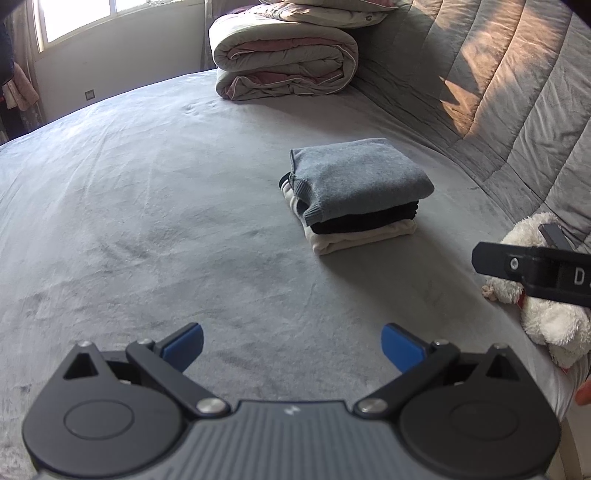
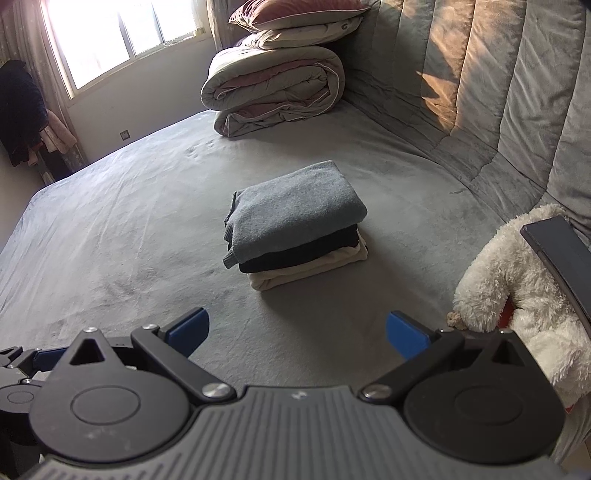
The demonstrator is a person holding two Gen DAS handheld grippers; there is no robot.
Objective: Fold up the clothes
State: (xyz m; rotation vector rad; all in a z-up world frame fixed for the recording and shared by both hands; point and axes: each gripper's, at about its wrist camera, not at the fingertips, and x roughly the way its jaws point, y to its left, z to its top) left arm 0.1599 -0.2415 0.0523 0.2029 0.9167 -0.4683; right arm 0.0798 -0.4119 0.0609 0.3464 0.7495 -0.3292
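Observation:
A neat stack of folded clothes (image 1: pixel 354 192) (image 2: pixel 295 229) rests on the grey bed (image 1: pixel 147 206) (image 2: pixel 129 229): a grey-blue sweater on top, a black garment under it, a cream one at the bottom. My left gripper (image 1: pixel 291 347) hovers open over the sheet, well short of the stack, with nothing between its blue-padded fingers. My right gripper (image 2: pixel 297 332) is open too and holds nothing; the stack lies straight ahead of it. The right gripper's black body (image 1: pixel 532 273) shows at the right edge of the left wrist view.
A rolled duvet (image 1: pixel 284 62) (image 2: pixel 273 88) with pillows on top sits at the bed's far end. A padded grey headboard (image 1: pixel 517 92) (image 2: pixel 498 92) runs along the right. A white plush toy (image 1: pixel 546 317) (image 2: pixel 517 295) with a dark flat object on it lies at the right edge. A window (image 2: pixel 118 33) is behind.

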